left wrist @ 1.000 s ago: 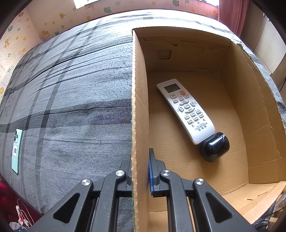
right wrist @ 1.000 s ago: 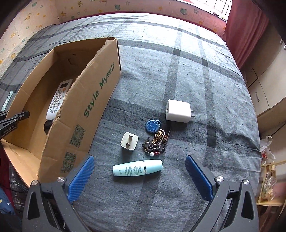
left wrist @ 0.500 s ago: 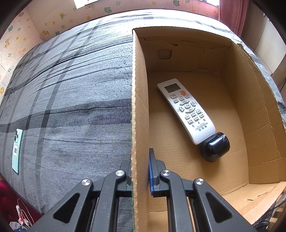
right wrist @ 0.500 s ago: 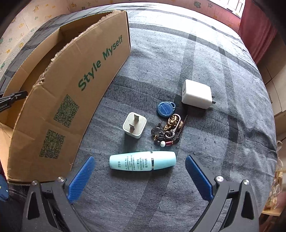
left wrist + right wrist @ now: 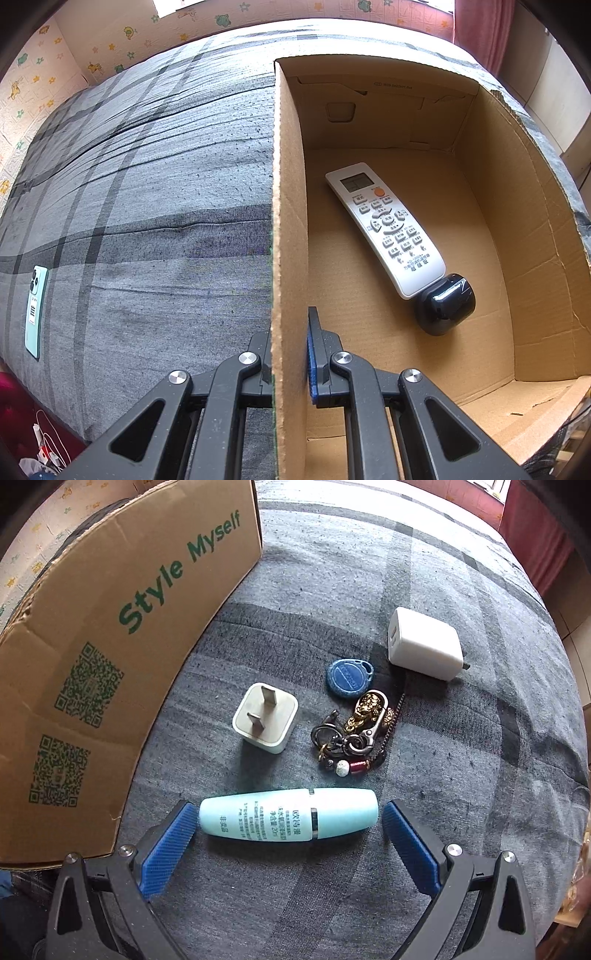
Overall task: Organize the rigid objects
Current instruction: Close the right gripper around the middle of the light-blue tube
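The pale blue bottle (image 5: 290,818) is seen lying on its side on the grey checked bed (image 5: 424,572), straddled by the right tool (image 5: 288,834), whose blue pads are spread wide at either end, seemingly not yet touching. Beyond it are found a small white plug (image 5: 265,723), a key bunch (image 5: 354,727) and a white charger (image 5: 424,644). The left tool (image 5: 290,354) is clamped on the cardboard box (image 5: 290,221) wall; ahead of it inside lie a white remote (image 5: 384,225) and a black case (image 5: 445,304).
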Demonstrator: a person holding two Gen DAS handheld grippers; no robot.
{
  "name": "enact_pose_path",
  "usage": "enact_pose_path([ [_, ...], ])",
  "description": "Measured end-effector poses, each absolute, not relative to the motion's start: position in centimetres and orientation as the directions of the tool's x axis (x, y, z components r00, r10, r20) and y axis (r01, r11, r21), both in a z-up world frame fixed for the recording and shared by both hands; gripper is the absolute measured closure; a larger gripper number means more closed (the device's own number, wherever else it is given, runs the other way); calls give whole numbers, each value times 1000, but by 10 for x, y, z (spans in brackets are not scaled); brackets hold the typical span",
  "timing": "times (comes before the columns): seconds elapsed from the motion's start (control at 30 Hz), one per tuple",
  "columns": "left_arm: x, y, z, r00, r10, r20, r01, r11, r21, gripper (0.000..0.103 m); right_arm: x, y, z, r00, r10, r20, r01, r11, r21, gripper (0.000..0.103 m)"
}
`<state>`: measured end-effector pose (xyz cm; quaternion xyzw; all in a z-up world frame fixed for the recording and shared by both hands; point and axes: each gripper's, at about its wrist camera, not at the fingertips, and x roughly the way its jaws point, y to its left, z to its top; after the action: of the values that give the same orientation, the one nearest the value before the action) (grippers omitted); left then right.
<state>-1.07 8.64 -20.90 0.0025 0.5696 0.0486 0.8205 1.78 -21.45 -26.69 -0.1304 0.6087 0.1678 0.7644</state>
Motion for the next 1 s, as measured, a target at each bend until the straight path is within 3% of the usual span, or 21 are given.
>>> enact_pose_path([
  [0.2, -11, 87, -209, 347, 82, -934, -79, 995, 58, 91, 17, -215, -267, 197, 117, -973, -393, 919, 31, 2],
  [0.23, -11, 87, -209, 347, 83, -934, -79, 995, 59, 91, 18, -215, -267, 196, 115, -974, -389, 921, 30, 11],
  [0.27, -11, 87, -209, 347, 83, -934, -79, 995, 59, 91, 18, -215, -267, 194, 108, -975, -388, 921, 25, 12],
  [1.0, -9, 86, -209, 348, 85, -934, -82, 995, 60, 91, 9, -196, -226, 226, 49, -973, -321, 947, -27, 12],
])
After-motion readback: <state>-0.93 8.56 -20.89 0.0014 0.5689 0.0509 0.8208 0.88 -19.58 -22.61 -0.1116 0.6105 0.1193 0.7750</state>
